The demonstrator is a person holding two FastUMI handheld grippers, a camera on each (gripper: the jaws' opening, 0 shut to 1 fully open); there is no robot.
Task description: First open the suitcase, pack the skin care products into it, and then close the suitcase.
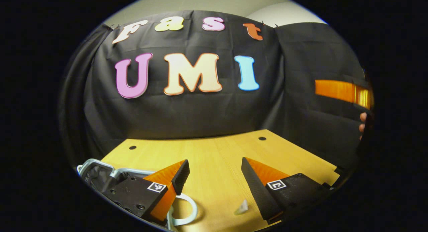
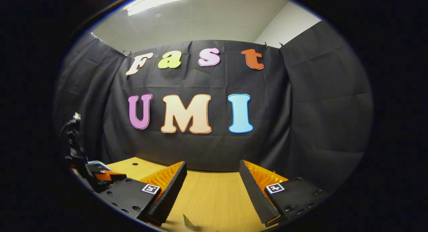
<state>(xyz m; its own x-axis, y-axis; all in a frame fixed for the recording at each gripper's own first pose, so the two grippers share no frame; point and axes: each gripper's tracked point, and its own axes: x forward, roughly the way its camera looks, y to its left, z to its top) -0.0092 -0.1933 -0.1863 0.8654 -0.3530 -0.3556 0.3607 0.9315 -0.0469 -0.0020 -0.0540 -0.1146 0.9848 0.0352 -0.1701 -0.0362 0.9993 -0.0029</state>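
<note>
In the left gripper view my left gripper (image 1: 214, 165) is open above the wooden table (image 1: 214, 148), with nothing between its fingers. The suitcase (image 1: 97, 173), silver-rimmed with a dark inside, lies at the lower left, partly hidden behind the left finger. Its white handle loop (image 1: 185, 210) pokes out below. A small pale, translucent item (image 1: 241, 207) rests on the table by the right finger. In the right gripper view my right gripper (image 2: 212, 165) is open and empty over the table (image 2: 207, 192). A small pointed item (image 2: 189, 222) lies low between its fingers.
The right gripper (image 1: 344, 91), blurred, with a hand (image 1: 362, 121) on it, sits at the far right of the left gripper view. The left gripper (image 2: 80, 158) stands at the far left of the right gripper view, beside a silver suitcase edge (image 2: 98, 164). Black cloth walls surround the table.
</note>
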